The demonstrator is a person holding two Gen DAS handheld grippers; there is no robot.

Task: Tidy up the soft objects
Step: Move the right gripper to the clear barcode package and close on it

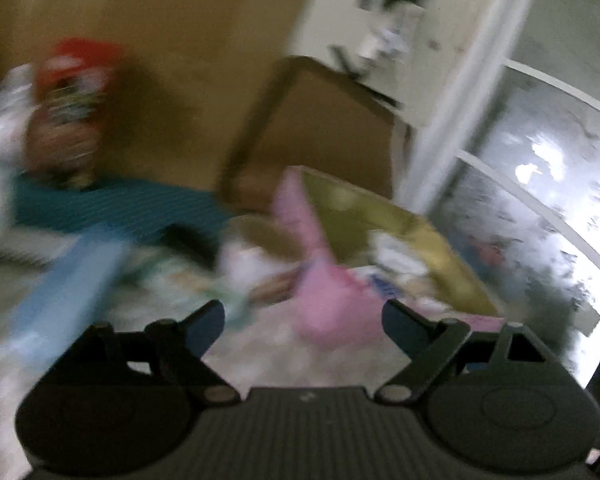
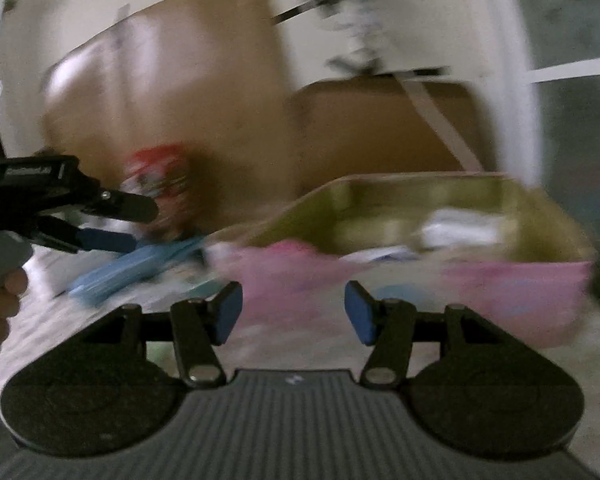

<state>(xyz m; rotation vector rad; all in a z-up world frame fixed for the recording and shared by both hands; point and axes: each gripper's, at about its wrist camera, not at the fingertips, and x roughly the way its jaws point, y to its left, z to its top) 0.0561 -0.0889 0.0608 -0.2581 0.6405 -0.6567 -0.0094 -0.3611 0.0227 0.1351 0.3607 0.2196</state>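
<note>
Both views are motion-blurred. My left gripper (image 1: 304,320) is open over a pale patterned sheet (image 1: 260,360). A pink cloth (image 1: 324,300) lies just ahead of its right finger, and the pads do not press it. Beyond the cloth stands a box (image 1: 400,216), olive inside, with white items in it. A blue cloth (image 1: 72,280), a teal cloth (image 1: 112,208) and a red-capped plush toy (image 1: 72,112) lie to the left. My right gripper (image 2: 294,312) is open and empty, facing the pink cloth (image 2: 284,272) and the box (image 2: 520,292). The left gripper (image 2: 128,224) shows at the left above the blue cloth (image 2: 132,268).
Brown boards (image 1: 180,60) lean against the wall behind the sheet. A frosted window (image 1: 540,184) with a white frame fills the right side. A hand (image 2: 0,308) holds the left gripper at the picture's left edge. A small white soft item (image 1: 244,264) lies next to the pink cloth.
</note>
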